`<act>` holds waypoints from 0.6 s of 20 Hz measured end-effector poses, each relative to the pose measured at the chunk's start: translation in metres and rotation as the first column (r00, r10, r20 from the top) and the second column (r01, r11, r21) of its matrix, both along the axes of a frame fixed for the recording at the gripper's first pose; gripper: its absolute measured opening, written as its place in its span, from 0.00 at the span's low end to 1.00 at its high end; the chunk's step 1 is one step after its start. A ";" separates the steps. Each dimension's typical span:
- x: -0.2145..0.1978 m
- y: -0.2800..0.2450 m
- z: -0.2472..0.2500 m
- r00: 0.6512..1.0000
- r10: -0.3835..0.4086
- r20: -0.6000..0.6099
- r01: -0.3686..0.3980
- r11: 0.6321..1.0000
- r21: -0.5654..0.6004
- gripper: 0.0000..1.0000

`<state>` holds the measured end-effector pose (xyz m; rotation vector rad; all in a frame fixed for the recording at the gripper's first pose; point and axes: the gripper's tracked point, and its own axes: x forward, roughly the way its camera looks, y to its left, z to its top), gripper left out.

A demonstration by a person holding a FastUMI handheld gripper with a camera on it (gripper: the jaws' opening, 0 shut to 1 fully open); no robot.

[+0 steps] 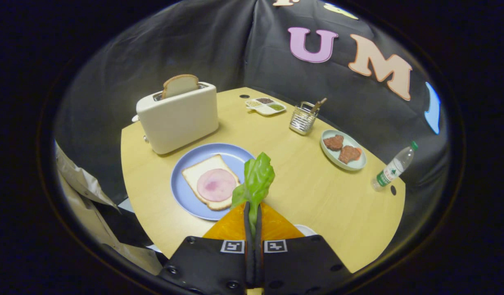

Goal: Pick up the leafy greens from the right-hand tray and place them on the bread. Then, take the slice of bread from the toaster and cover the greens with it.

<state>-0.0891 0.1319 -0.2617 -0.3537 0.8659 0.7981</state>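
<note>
My gripper [252, 207] is shut on the leafy greens [256, 178], which stick up from between the fingers above the table. Just ahead and to the left lies a blue plate [184, 192] with a slice of bread [196, 172] on it, topped by a round pink slice of ham [216, 184]. The greens hang over the plate's right rim. Beyond the plate stands a cream toaster [180, 119] with a second slice of bread [179, 85] poking out of its slot. A bit of a white tray [307, 229] peeks out just right of the fingers.
A pale green plate [360, 164] with two brown patties sits to the right. Behind it stand a wire holder with utensils [303, 119] and a small divided dish [266, 105]. A plastic water bottle [393, 168] stands near the table's right edge.
</note>
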 end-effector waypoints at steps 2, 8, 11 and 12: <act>-0.002 0.016 0.000 1.000 0.018 -0.007 -0.018 1.000 0.011 0.04; -0.011 0.059 -0.003 0.996 0.089 -0.033 -0.088 0.995 0.038 0.06; -0.014 0.080 -0.010 0.992 0.120 -0.044 -0.118 0.992 0.047 0.06; -0.016 0.085 -0.012 0.990 0.129 -0.049 -0.127 0.991 0.048 0.06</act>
